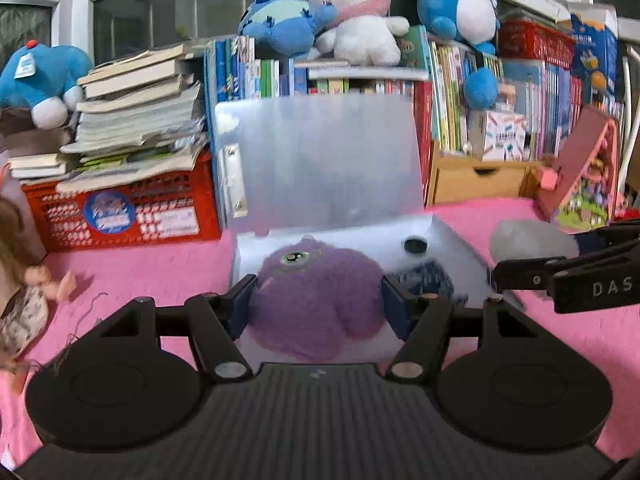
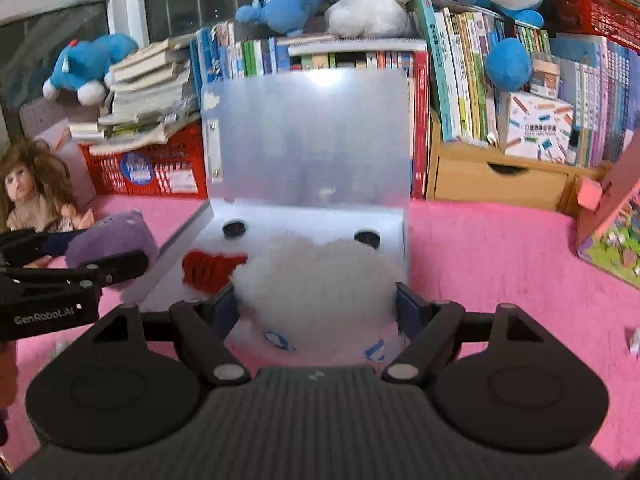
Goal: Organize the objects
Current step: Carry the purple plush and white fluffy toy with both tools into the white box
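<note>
Pink fleece covers the desk (image 1: pixel 160 272) before a crowded bookshelf (image 1: pixel 360 76). Left gripper (image 1: pixel 316 304): jaws pinching a fuzzy purple plush toy (image 1: pixel 316 300) over the left edge of an open translucent plastic box (image 2: pixel 308 144). Right gripper (image 2: pixel 316 304): jaws pinching a fluffy white plush toy (image 2: pixel 316 280) above the box interior.

Upright lid (image 2: pixel 306 136) blocks the box's (image 2: pixel 304 226) far side.
</note>
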Demonstrator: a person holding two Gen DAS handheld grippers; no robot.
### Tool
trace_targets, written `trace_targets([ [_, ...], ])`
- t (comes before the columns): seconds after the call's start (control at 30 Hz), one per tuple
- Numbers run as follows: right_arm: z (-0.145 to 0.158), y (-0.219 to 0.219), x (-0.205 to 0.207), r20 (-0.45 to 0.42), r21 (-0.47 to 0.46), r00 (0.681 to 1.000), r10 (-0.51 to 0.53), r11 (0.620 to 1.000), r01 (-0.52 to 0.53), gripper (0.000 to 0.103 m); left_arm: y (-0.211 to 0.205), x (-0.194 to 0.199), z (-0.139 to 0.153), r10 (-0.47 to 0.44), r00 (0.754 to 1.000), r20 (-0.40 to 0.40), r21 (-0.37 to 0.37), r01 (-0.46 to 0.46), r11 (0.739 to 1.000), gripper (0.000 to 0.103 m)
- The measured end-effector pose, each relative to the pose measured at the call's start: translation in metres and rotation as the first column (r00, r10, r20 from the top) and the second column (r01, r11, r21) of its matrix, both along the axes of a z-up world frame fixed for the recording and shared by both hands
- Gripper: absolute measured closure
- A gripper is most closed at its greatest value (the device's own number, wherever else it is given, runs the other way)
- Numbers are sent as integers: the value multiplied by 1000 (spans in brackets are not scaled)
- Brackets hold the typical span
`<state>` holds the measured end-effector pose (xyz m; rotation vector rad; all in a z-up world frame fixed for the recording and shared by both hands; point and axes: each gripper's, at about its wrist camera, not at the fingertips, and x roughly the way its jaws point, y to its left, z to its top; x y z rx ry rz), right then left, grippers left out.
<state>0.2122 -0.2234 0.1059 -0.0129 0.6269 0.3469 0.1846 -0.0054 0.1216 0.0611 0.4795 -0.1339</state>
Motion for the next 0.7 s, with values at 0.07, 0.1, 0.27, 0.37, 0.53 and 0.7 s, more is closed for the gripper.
trace_targets([
  [0.07,6,-1,15,-14,20,1000,-3,1000,3,24,2,18,5,-15,1000,2,-19,15,1000,32],
  [0.1,7,-1,24,-23,33,1000,-4,999,4,24,3,28,7,-14,1000,-2,-24,14,1000,32],
  [0.27,3,2,67,-50,87,999,-15,996,19,23,5,77,4,10,1000,-26,-26,-11,1000,32],
  [0.37,-9,7,92,-79,83,996,-30,996,37,23,8,103,-4,13,999,-42,-28,-14,1000,32],
  [0.53,-34,15,125,-127,85,991,-49,995,60,23,14,141,-26,38,995,-91,-13,-40,999,32],
  [0.7,-59,21,150,-160,93,985,-67,992,82,23,22,167,-49,54,989,-134,-15,-57,998,32],
])
